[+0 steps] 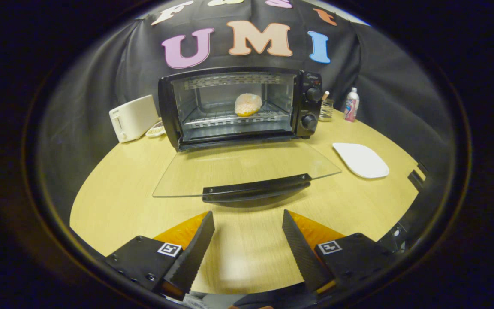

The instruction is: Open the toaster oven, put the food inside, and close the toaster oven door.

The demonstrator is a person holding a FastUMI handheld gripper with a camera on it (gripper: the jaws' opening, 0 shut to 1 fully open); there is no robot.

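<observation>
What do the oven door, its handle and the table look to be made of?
Oven door: clear glass, the table's grain showing through it. Handle: likely matte black plastic. Table: pale wood or wood-look laminate, faint grain lines. The gripper is open, short of the handle.

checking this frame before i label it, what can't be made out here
- Small dish behind the toaster oven: gripper view, mostly hidden by its side and the white toaster.
- Bottle and jar: too small to identify contents.
- Gripper, open: fingers' rear cut off by the view's edge.
</observation>
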